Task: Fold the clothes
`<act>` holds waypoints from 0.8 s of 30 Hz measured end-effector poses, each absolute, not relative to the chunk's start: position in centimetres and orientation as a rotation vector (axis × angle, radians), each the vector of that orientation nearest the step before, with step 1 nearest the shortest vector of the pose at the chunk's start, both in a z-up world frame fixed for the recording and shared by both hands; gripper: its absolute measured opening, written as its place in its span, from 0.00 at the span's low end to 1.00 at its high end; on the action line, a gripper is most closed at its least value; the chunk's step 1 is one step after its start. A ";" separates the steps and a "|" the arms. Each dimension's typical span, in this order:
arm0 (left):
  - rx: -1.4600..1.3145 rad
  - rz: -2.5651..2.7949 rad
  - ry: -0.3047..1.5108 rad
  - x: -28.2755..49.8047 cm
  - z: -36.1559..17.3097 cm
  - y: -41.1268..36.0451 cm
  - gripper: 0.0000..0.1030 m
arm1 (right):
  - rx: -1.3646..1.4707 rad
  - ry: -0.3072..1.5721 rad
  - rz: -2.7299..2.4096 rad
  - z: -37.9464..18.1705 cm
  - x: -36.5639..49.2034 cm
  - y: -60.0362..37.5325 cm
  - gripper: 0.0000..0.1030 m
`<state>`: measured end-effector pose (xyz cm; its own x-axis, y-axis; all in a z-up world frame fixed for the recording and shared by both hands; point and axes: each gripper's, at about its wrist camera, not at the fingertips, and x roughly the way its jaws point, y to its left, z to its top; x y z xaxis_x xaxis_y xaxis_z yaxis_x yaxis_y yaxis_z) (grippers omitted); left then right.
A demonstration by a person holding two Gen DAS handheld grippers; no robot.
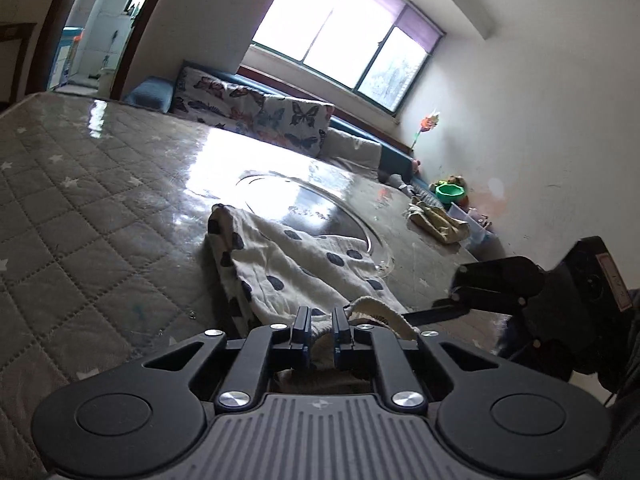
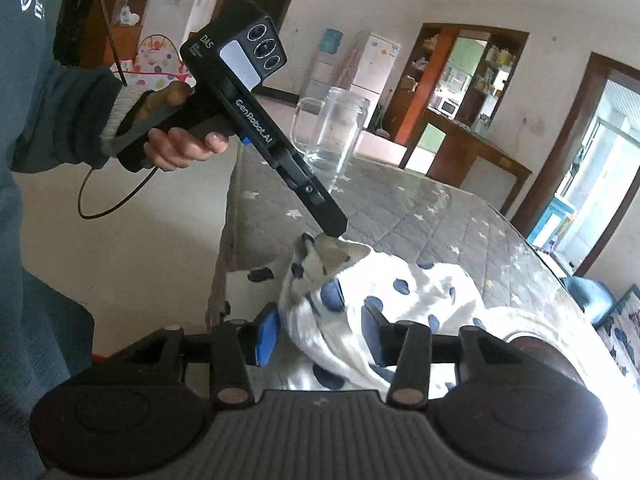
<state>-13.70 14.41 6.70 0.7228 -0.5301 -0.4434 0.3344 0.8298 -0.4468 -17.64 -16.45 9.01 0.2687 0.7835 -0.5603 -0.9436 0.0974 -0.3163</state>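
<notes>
A white garment with dark blue dots (image 1: 296, 268) lies crumpled on the table near its front edge; it also shows in the right wrist view (image 2: 400, 300). My left gripper (image 1: 322, 330) has its jaws nearly closed on the garment's near edge; in the right wrist view its tip (image 2: 334, 228) pinches a raised corner of the cloth. My right gripper (image 2: 320, 336) is open, its blue-padded fingers (image 2: 266, 338) either side of a bunched fold of the garment. The right gripper also shows in the left wrist view (image 1: 460, 288), to the right of the garment.
The table wears a grey quilted star-print cover (image 1: 80, 208) under clear plastic, with a round glass turntable (image 1: 304, 204). A folded yellowish cloth (image 1: 436, 220) lies at the far right. A clear glass jar (image 2: 330, 128) stands by the table edge. A butterfly-print bench cushion (image 1: 256, 108) lies beyond.
</notes>
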 end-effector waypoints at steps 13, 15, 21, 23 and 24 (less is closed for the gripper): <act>-0.337 -0.415 0.595 -15.5 6.7 16.2 0.37 | -0.794 0.282 1.338 9.1 -17.7 -16.4 0.23; -0.307 -0.423 0.586 -15.9 6.6 15.7 0.49 | -0.791 0.286 1.339 9.1 -17.6 -16.1 0.23; -0.265 -0.449 0.607 -15.8 5.8 14.5 0.51 | -0.799 0.297 1.342 9.3 -17.3 -15.0 0.22; -0.312 -0.448 0.619 -15.2 5.5 14.7 0.51 | -0.804 0.298 1.340 9.2 -17.4 -15.0 0.22; -0.340 -0.443 0.621 -14.9 5.5 14.8 0.51 | -0.805 0.300 1.338 9.2 -17.5 -15.0 0.22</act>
<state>-14.90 14.80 5.46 0.7254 -0.4932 -0.4801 0.2939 0.8527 -0.4318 -17.46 -15.00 9.17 0.2417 0.7444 -0.6225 -0.9387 0.0168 -0.3443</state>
